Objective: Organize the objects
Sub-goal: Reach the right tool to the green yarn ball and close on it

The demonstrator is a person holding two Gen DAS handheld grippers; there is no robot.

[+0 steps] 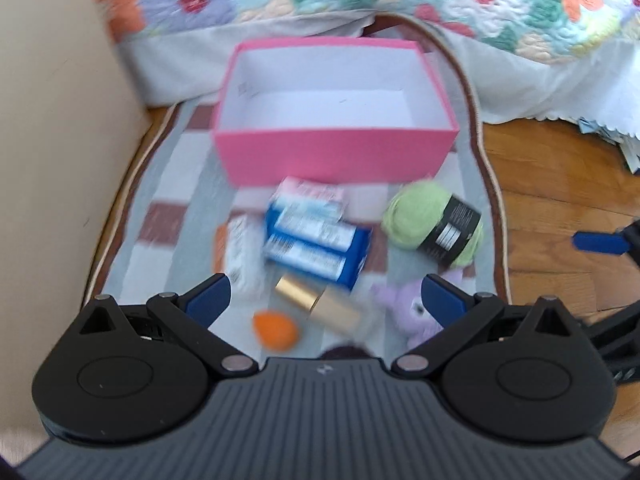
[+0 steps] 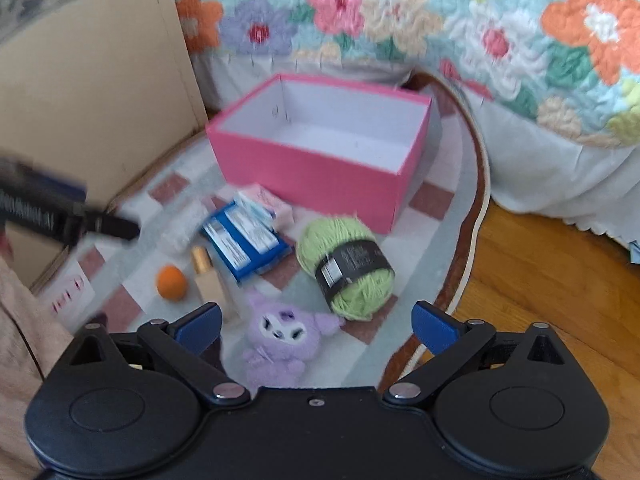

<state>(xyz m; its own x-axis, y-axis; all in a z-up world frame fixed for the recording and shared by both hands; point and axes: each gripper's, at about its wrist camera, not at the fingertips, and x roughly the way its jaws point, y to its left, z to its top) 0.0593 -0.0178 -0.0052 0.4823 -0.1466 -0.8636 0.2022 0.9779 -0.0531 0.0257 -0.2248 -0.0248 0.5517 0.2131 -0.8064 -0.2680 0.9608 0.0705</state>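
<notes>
Both tongs hang released over the rug, jaws spread wide with nothing between them. The left tongs (image 1: 326, 300) hover above a gold-capped bottle (image 1: 320, 306) and an orange egg-shaped sponge (image 1: 275, 328); the right tongs (image 2: 316, 324) hover above a purple plush toy (image 2: 282, 340).

The things lie on a checked rug (image 2: 432, 200) of pale grey, white and reddish-brown squares with a dark brown border. The rug sits on a wooden parquet floor (image 2: 560, 292). A flat sheet of cardboard (image 2: 92, 92) stands at the left edge, and behind everything a bed carries a quilt (image 2: 400, 12) stitched with large pink, orange and lilac flowers over a white skirt.

At the far end of the rug stands an open pink box (image 2: 320, 168), white inside, nothing visible in it. Just in front of it lies a cluster: a pale pink-and-white packet (image 1: 312, 194) touching a blue carton (image 1: 316, 248) with white labels, with a white box (image 1: 242, 256) beside that, all blurred. To the right of the carton, apart from it, a ball of light green yarn (image 2: 348, 268) with a black paper band lies on its side. The plush lies face up nearest the right tongs.
</notes>
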